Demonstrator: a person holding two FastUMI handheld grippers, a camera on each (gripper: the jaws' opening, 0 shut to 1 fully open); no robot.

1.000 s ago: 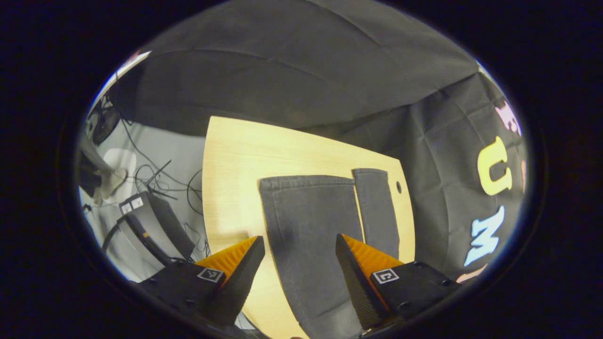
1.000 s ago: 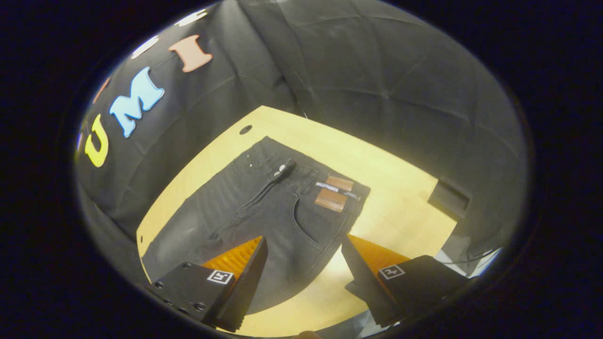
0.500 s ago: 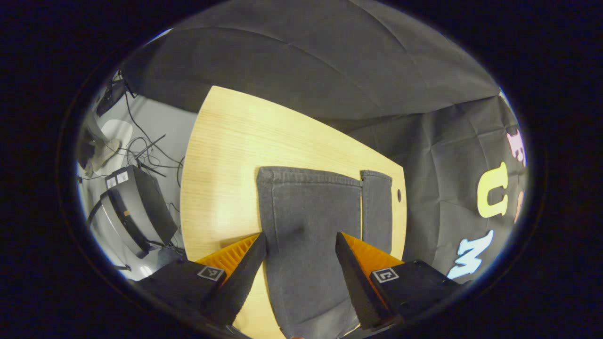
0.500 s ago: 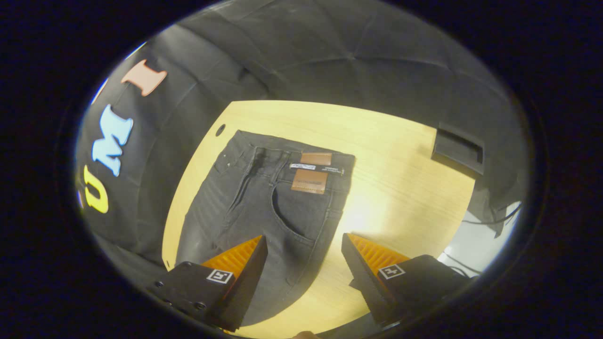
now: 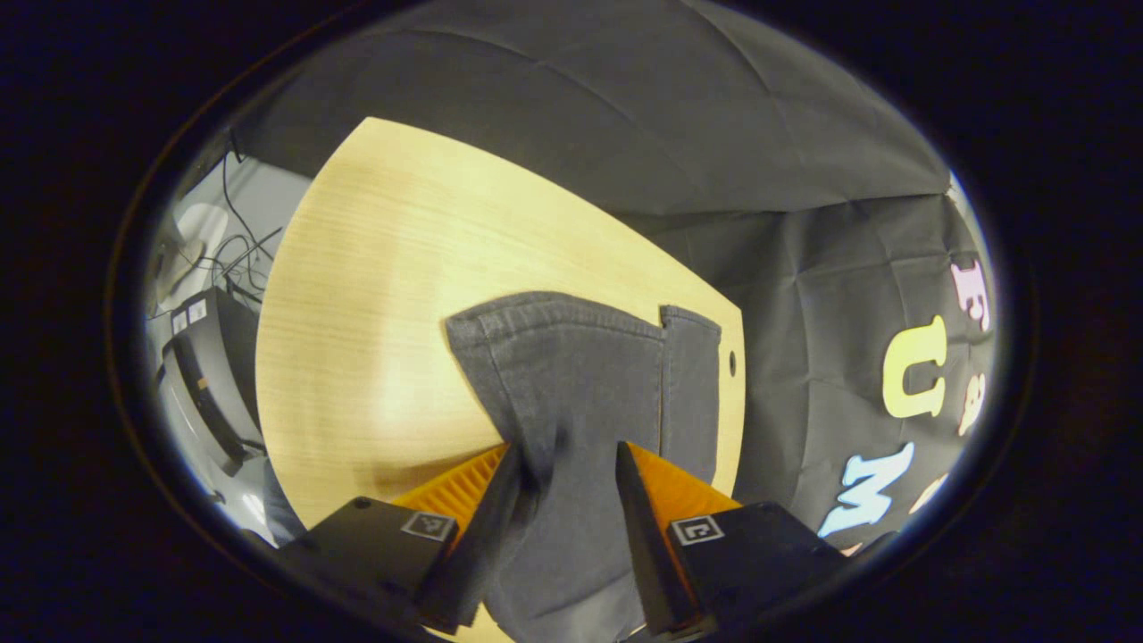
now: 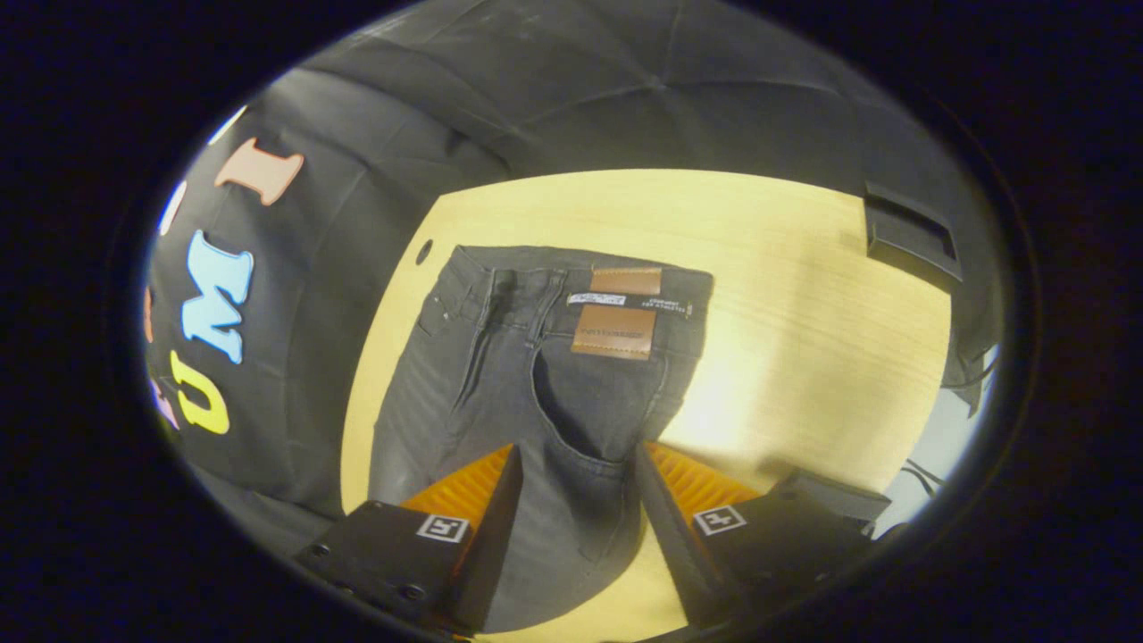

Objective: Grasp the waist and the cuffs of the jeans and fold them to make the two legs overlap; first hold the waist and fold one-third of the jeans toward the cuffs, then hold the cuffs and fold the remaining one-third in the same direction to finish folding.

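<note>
In the left gripper view, the left claw (image 5: 561, 464) is straddling the near leg of the jeans (image 5: 580, 384) a little way back from the cuffs (image 5: 558, 308), its jaws partly open and narrowing, with the dark denim bunching up between them; whether both fingers are already pressing the cloth I cannot tell. The two legs are lying side by side on the desk (image 5: 375, 286), the far leg running close to the desk's edge by the small round hole (image 5: 732, 363), and a dark box (image 5: 210, 375) with cables is sitting on the floor beyond. In the right gripper view, the right claw (image 6: 576, 469) is coming down over the hip area below the waist (image 6: 580, 268), its jaws also partly open on either side of the front pocket (image 6: 571, 420), and no firm pinch is showing. The jeans are lying flat and front-up, with the leather patch (image 6: 612, 330) and tags sitting at the waistband, and a black block (image 6: 911, 237) is resting near the desk's far corner. Judging by this, the step in hand is taking hold for the lengthwise fold, and doing it well likely calls for catching the outer seam edge in both claws, closing fully before lifting, then raising both ends together so that one leg lands squarely over the other.
</note>
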